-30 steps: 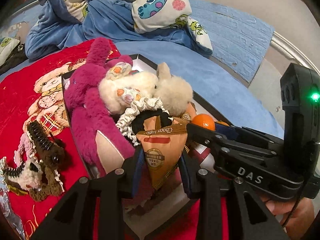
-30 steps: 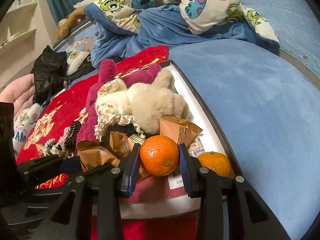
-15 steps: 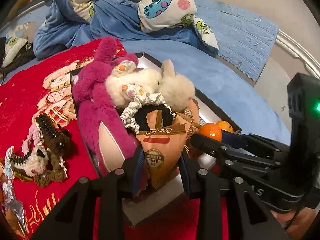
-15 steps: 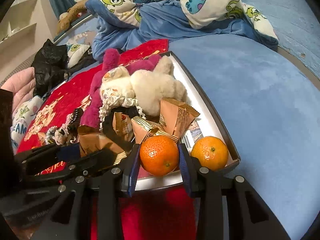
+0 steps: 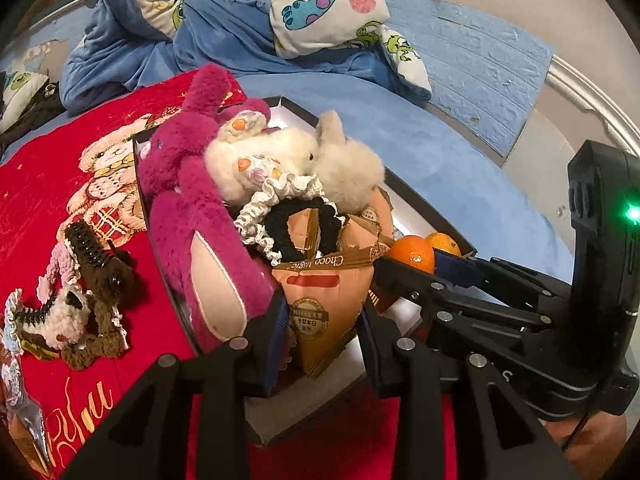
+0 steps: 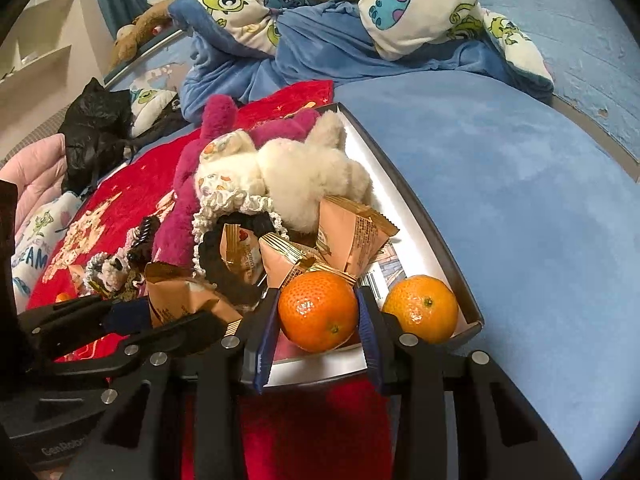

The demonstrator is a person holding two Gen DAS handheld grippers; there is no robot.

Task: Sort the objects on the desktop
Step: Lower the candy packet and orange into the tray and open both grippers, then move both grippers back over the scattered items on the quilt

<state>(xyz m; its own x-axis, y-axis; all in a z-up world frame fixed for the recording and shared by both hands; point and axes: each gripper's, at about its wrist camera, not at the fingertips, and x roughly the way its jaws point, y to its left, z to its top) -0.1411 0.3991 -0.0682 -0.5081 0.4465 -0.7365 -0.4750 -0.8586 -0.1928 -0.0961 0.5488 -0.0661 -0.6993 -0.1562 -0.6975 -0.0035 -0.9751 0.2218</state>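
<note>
Left gripper point(image 5: 322, 334) clamped on a tan snack pack point(image 5: 320, 304), held point-down over the near corner of the tray point(image 5: 420, 204); pads press both flat faces, likely because the pyramid shape gives no better hold. Right gripper point(image 6: 318, 330) clamped on an orange point(image 6: 318, 310), pads on opposite sides of the round, just above the tray's near edge. A second orange point(image 6: 420, 308) sits loose in the tray's near right corner, just beside the held one. Both held items look poised for dropping into the tray with the rest, a judgement only.

Tray is crowded: magenta plush point(image 5: 192, 216) along the left side, cream plush point(image 5: 296, 160) behind, white and black scrunchies point(image 5: 288, 216) in the middle, more snack packs point(image 6: 352, 232) near the oranges.

Left view alone shows hair clips point(image 5: 92, 256) and knitted bits lying on the red cloth point(image 5: 40, 168) outside the tray, probably unsorted, plus a hand under the right gripper. Right view alone shows the second orange whole, the spare packs, and a black bag point(image 6: 96, 128) far left on the bed
</note>
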